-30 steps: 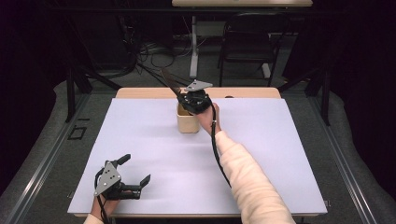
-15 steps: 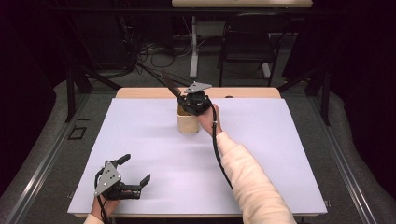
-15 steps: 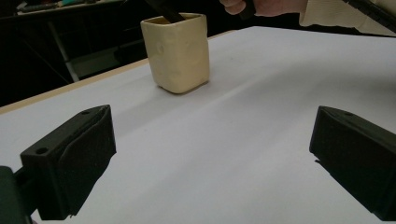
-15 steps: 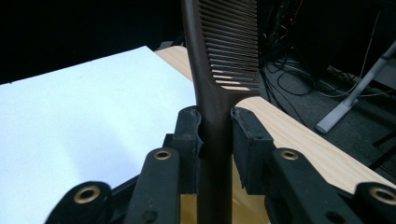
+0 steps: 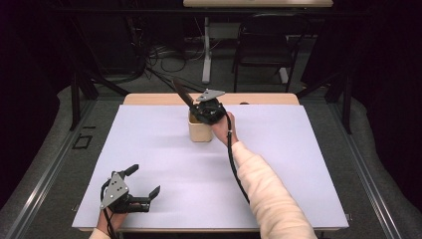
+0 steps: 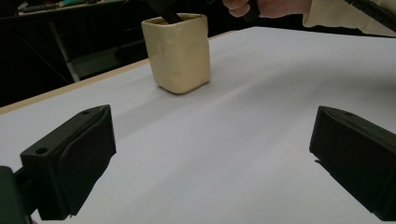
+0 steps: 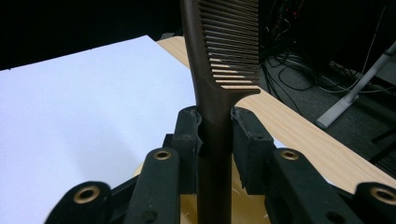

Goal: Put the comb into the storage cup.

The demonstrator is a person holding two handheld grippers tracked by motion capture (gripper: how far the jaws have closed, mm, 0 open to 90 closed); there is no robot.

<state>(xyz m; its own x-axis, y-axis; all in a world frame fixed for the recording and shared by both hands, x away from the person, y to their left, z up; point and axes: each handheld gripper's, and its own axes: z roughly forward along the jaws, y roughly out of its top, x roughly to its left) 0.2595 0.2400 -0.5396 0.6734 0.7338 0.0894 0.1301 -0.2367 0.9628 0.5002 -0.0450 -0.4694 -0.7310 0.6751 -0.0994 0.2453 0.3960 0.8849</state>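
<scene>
A cream square cup [image 5: 200,130] [image 6: 179,51] stands at the far middle of the white table [image 5: 278,149]. My right gripper [image 5: 199,110] [image 7: 215,126] hovers over the cup's mouth, shut on the handle of a dark brown comb [image 5: 181,92] [image 7: 219,56]. The comb's toothed end sticks up and to the far left, and its handle end reaches down into the cup. My left gripper [image 5: 144,184] [image 6: 210,154] rests at the near left of the table, open, with nothing between its jaws, facing the cup.
A wooden strip [image 5: 268,98] borders the table's far edge. Beyond it are dark floor, cables and a chair [image 5: 263,45]. The person's cream sleeve [image 5: 263,189] crosses the near right part of the table.
</scene>
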